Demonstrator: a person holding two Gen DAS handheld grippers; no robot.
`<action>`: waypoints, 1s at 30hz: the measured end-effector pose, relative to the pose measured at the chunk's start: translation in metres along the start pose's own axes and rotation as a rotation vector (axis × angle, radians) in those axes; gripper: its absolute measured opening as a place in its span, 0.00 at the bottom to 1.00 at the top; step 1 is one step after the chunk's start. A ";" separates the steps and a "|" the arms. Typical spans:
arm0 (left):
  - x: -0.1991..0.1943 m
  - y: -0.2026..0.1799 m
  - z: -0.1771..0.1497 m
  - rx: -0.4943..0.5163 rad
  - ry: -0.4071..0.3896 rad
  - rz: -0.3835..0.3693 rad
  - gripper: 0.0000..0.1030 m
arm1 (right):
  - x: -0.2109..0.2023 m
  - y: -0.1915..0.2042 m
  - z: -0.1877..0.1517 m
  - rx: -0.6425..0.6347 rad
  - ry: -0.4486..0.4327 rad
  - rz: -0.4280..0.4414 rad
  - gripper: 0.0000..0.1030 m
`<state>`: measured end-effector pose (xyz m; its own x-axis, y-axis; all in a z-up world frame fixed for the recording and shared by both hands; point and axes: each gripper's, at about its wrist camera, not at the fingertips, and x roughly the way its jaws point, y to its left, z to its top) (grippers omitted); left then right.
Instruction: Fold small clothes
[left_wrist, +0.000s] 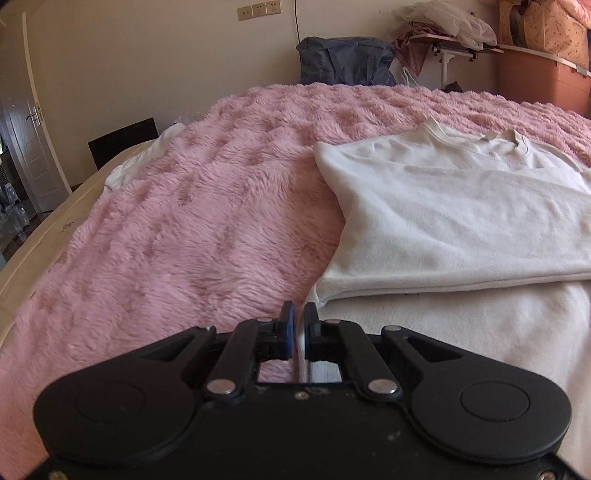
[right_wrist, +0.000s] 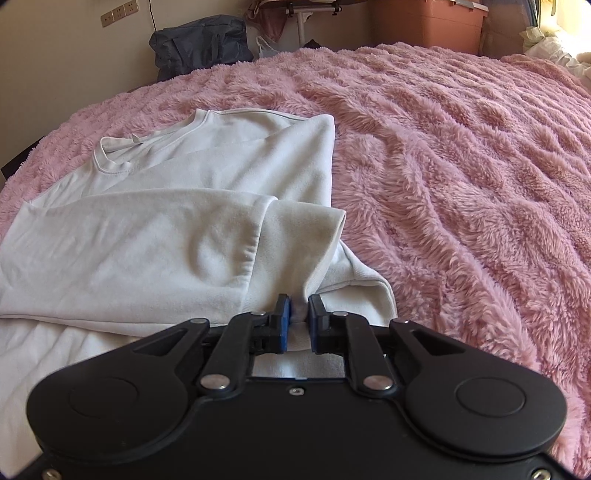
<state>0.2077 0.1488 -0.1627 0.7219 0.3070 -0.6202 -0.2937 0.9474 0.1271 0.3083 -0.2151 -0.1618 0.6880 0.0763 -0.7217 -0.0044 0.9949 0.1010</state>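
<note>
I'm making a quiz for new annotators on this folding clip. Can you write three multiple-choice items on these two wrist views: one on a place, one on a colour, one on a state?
1. Where does the white top lie?
A. on a fluffy blanket spread over a bed
B. on a wooden floor
C. in a storage box

2. What colour is the blanket?
A. green
B. pink
C. black

3. How do the right tongs stand?
A. wide open above the top
B. shut on nothing
C. shut on a bunch of the white top's fabric

Answers:
1 A, both views show the top spread on the fluffy blanket.
2 B, the pile is pink all around the top.
3 C, white cloth sits pinched between the blue pads in the right wrist view.
</note>
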 end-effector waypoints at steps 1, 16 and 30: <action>-0.010 0.002 0.004 -0.014 -0.029 0.005 0.05 | -0.002 -0.001 0.001 0.009 -0.005 -0.007 0.11; 0.026 -0.043 0.059 -0.158 -0.101 -0.240 0.12 | -0.002 0.029 0.034 0.019 -0.136 0.085 0.13; 0.056 -0.033 0.036 -0.223 0.006 -0.191 0.14 | 0.026 0.002 0.021 0.053 -0.075 -0.020 0.11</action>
<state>0.2803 0.1385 -0.1743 0.7740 0.1243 -0.6209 -0.2840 0.9445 -0.1649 0.3408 -0.2124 -0.1660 0.7400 0.0492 -0.6709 0.0467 0.9912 0.1242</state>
